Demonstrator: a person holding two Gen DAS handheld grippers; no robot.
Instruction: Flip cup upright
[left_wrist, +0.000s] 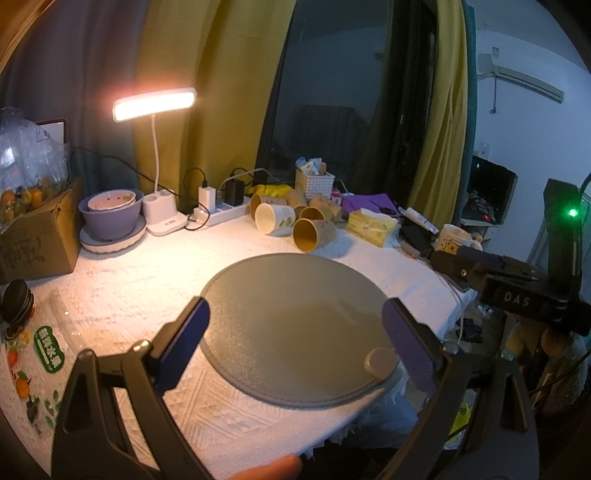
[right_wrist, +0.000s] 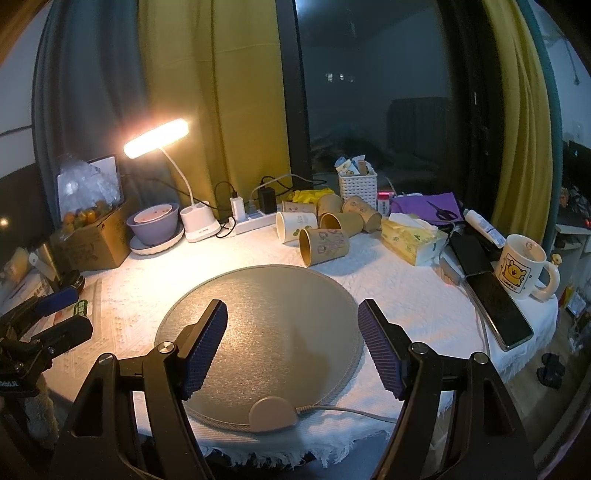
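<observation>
Both of my tools hang empty above the round grey mat (right_wrist: 258, 325): the right tool (right_wrist: 291, 343) has its jaws spread wide, and so does the left tool (left_wrist: 295, 347). Neither touches anything.

The cups lie in a huddle on their sides at the far edge of the mat, toward the window. The nearest paper cup (right_wrist: 324, 245) lies with its mouth to my left and its base to the right, just beyond the mat's rim; a white cup (right_wrist: 295, 226) lies behind it and several more brown cups (right_wrist: 347, 221) crowd close.

I judge the nearest one the best pick, as it stands clear on its near side. I would bring the right tool forward and low, jaws straddling the wall near the middle (paper crushes easily, so a light squeeze), then lift slightly before rolling the wrist so the mouth turns up, and set it on the open mat.

Room is good over the mat and the white cloth of the surface (right_wrist: 388, 280). Tighter spots: the tissue box (right_wrist: 410, 236) just right of the cups, the mug (right_wrist: 524, 266) and dark phone (right_wrist: 498, 310) near the right edge, the lamp (right_wrist: 159, 138) and purple bowl (right_wrist: 155, 225) to the left. The mat's cable puck (right_wrist: 272, 413) sits at the near rim.
</observation>
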